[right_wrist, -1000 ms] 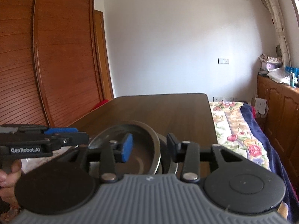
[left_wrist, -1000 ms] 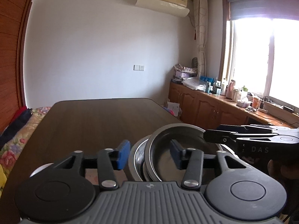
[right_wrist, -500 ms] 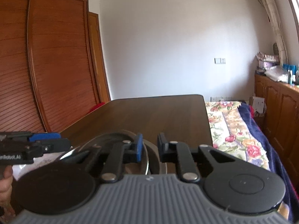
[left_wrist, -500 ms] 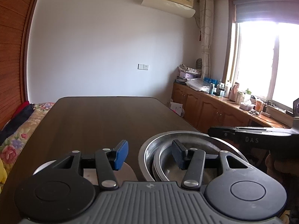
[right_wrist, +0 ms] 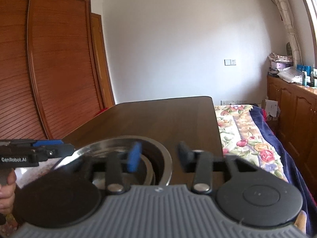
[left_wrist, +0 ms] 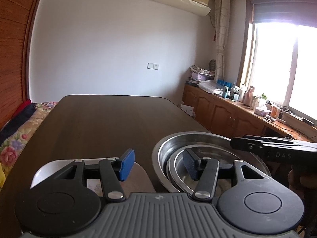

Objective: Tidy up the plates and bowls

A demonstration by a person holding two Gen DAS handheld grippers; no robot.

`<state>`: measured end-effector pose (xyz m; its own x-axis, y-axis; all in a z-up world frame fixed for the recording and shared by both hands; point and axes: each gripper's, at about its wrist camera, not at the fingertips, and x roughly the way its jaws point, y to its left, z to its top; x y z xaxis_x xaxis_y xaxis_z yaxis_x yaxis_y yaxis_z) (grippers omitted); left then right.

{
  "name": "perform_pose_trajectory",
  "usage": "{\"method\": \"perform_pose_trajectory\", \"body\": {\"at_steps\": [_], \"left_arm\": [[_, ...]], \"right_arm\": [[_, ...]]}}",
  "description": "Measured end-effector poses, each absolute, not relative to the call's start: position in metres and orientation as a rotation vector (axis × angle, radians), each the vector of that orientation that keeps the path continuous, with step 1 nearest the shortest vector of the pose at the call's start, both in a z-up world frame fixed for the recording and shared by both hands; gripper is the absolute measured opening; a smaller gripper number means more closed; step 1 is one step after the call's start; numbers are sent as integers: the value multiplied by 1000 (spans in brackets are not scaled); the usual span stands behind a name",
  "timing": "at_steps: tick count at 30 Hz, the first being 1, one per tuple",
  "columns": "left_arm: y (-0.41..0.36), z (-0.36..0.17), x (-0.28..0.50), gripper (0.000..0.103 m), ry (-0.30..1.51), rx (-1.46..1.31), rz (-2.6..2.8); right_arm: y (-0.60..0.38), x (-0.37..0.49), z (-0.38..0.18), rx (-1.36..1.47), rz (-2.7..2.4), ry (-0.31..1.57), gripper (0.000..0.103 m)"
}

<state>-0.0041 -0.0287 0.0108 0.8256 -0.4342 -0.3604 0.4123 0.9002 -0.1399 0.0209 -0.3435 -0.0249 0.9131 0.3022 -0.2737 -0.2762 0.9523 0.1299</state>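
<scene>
Half a second ago the right gripper [right_wrist: 158,156] had its blue pads nearly together above the bowls; now its jaws are opening, blurred in motion, with the near right rim of the large steel bowl [right_wrist: 126,140] passing between them and neither pad pressing on it. A second ago a bowl was tilted up on edge in the stack; now the bowls lie level and nested.

In the left wrist view the large steel bowl [left_wrist: 198,136] sits on the dark wooden worktop [left_wrist: 103,123] at its near right, with a smaller steel bowl [left_wrist: 178,164] inside it. The left gripper [left_wrist: 158,163] is spread wide and pinches nothing: its right pad hangs over the smaller bowl, its left pad over a white plate [left_wrist: 47,168] that lies on the worktop just left of the bowls. It points forward along the worktop and slightly down.

The right gripper, seen from the side in the left view as a black bar marked DAS [left_wrist: 273,148], reaches level over the right rim of the bowls, with the person's hand [left_wrist: 301,180] gripping its handle below. In the right view the left gripper [right_wrist: 49,150] comes in from the left edge, level, a hand [right_wrist: 7,190] beneath it.

A bed with a flowered cover [right_wrist: 247,138] lies beside the worktop.
</scene>
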Motion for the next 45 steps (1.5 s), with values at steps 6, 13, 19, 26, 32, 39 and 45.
{"method": "perform_pose_trajectory", "body": {"at_steps": [6,13,19,26,32,39,45], "left_arm": [[-28,7,-7,67,416,-55,-462],[-30,1,-5,67,443,-43,-468],[-35,1,-4,66,447,-34,-481],[-36,0,-3,66,444,-31,-476],[-39,-2,-4,64,442,-14,-464],[-41,-2,-4,64,436,-10,-456],[-37,-2,-6,62,437,-40,-459]], "right_arm": [[-344,18,-27,90,290,316,52],[-338,13,-29,97,296,324,53],[-338,12,-29,123,309,354,56],[-336,11,-31,143,325,370,56],[-333,8,-33,130,310,373,49],[-338,9,-36,147,311,391,33],[-339,9,-38,170,316,390,30]]}}
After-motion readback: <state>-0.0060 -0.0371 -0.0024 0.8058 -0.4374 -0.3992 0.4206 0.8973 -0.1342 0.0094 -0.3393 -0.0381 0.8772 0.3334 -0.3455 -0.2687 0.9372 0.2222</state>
